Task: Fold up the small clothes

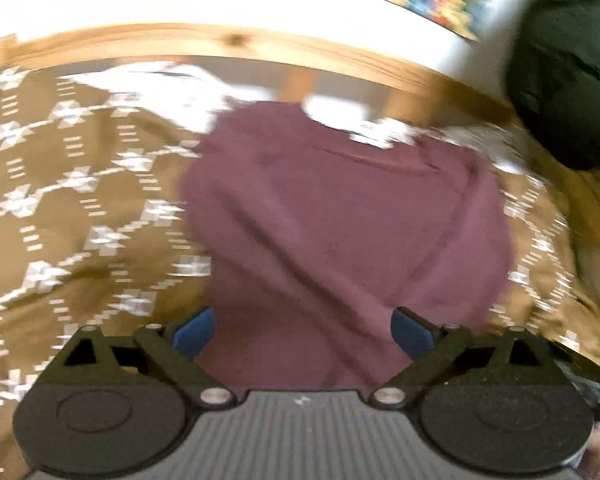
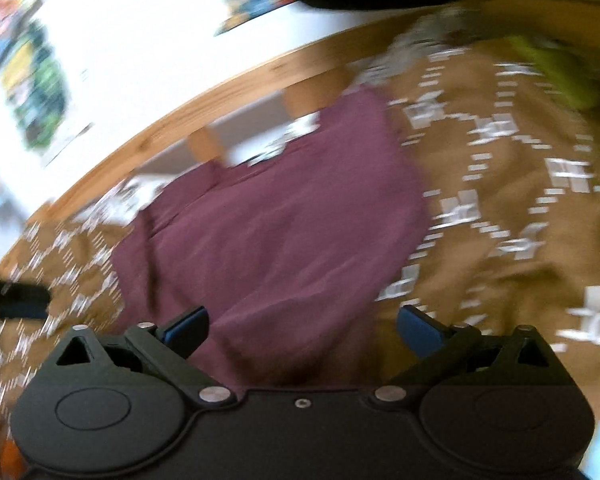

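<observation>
Blue pads on our left hand-held gripper stand wide apart with nothing between them, hovering over the near edge of the maroon garment. Our right hand-held gripper is spread just as wide and also empty, above the same garment's near right part. It lies on a brown patterned bedspread, short of the wooden bed rail. We judge a fold is between grasps; next, each gripper needs to drop onto an edge or corner and pinch it. Blur leaves the wall posters unreadable; no writing is legible.
</observation>
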